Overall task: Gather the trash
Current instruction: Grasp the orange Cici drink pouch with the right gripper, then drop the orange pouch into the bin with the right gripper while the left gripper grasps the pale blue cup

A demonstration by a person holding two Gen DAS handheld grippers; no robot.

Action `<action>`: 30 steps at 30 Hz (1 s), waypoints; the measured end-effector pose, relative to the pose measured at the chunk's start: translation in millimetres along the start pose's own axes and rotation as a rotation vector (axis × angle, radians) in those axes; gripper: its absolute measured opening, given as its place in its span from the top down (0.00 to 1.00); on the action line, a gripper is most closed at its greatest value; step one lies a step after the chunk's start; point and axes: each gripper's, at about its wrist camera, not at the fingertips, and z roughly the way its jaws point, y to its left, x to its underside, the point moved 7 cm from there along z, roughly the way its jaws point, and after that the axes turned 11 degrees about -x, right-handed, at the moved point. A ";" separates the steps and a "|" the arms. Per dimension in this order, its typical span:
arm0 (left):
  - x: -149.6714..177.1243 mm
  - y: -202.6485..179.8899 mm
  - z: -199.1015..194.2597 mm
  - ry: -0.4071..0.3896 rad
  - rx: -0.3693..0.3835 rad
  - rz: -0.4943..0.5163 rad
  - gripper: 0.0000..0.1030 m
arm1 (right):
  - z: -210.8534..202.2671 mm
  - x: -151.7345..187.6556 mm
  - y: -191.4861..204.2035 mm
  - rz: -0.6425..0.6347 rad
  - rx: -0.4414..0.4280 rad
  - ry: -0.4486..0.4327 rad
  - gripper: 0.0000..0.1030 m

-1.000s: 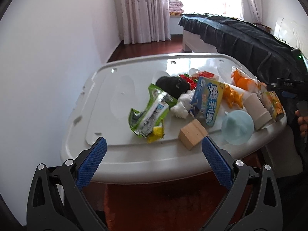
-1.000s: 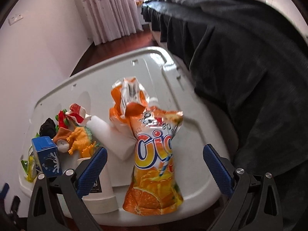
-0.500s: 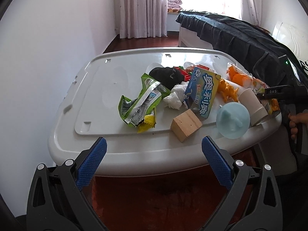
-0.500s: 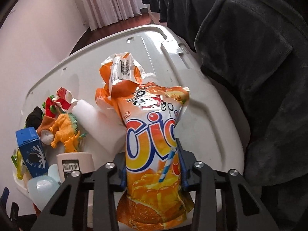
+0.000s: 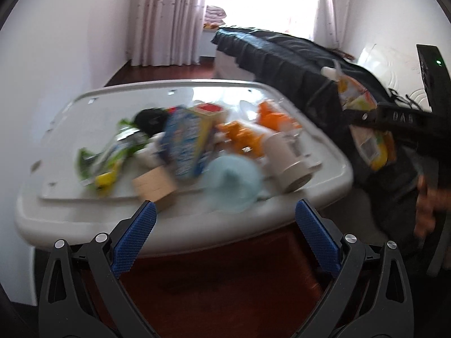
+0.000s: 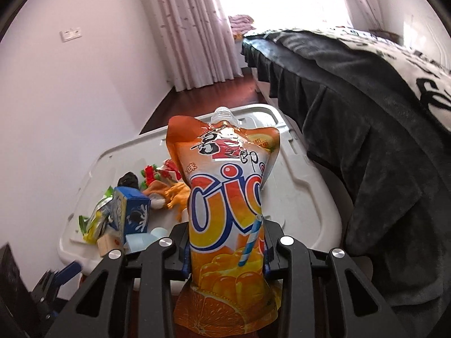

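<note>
Right hand-held gripper (image 6: 225, 249) clamped on orange pouch (image 6: 225, 197), lifted off table (image 6: 304, 197); left hand-held gripper (image 5: 225, 231) wide open, empty.

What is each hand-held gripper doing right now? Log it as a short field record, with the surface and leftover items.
right hand-held gripper: shut on orange drink pouch, lifted off the lid
left hand-held gripper: open, empty, short of the lid's near edge
surface: white bin lid
left on lid: blue carton, green wrapper, wooden block, orange toy dinosaur
left view: blurred
</note>
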 end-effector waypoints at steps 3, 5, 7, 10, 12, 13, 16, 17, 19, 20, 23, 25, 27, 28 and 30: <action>-13.4 -22.0 11.9 -0.025 -0.022 0.006 0.06 | -0.4 -0.5 -4.9 0.010 -0.014 -0.001 0.66; -20.3 -34.1 24.6 -0.020 -0.035 -0.004 0.06 | -1.7 0.1 -15.6 0.035 -0.016 -0.002 0.66; -21.9 -40.0 36.5 0.000 -0.046 -0.019 0.07 | -0.6 -2.9 -24.1 0.063 -0.024 -0.004 0.66; -23.4 -43.4 58.9 0.030 -0.093 -0.045 0.07 | -2.2 -5.0 -36.6 0.100 -0.028 -0.007 0.65; -22.3 -43.1 70.6 0.047 -0.114 -0.057 0.07 | -2.5 -6.1 -41.9 0.112 -0.031 -0.009 0.65; -21.8 -41.8 74.2 0.048 -0.129 -0.060 0.08 | -2.8 -6.9 -43.6 0.113 -0.032 -0.010 0.65; -18.1 -37.5 86.0 0.062 -0.145 -0.068 0.41 | -5.7 -9.2 -47.4 0.117 -0.039 -0.021 0.65; -14.8 -37.2 91.1 0.081 -0.125 -0.064 0.69 | -6.4 -10.1 -48.3 0.123 -0.045 -0.024 0.65; -7.8 -34.2 100.1 0.109 -0.101 -0.071 0.77 | -7.1 -9.8 -48.6 0.136 -0.058 -0.029 0.65; -8.2 -32.7 97.8 0.086 -0.091 -0.070 0.79 | -6.9 -10.3 -49.5 0.144 -0.066 -0.029 0.65; -7.8 -31.7 92.3 0.070 -0.056 -0.029 0.81 | -5.4 -11.9 -49.0 0.152 -0.080 -0.028 0.65; -8.9 -29.7 88.6 0.062 -0.048 -0.020 0.81 | -4.0 -11.9 -47.7 0.148 -0.080 -0.027 0.65; -10.5 -23.0 79.6 0.052 -0.044 -0.017 0.81 | -1.4 -11.4 -46.1 0.143 -0.080 -0.020 0.65; -12.5 -21.0 74.5 0.047 -0.043 -0.013 0.81 | 0.7 -11.0 -44.4 0.139 -0.080 -0.015 0.65; -16.9 -16.6 58.3 0.029 -0.045 0.008 0.81 | 5.2 -10.6 -40.3 0.132 -0.083 -0.004 0.65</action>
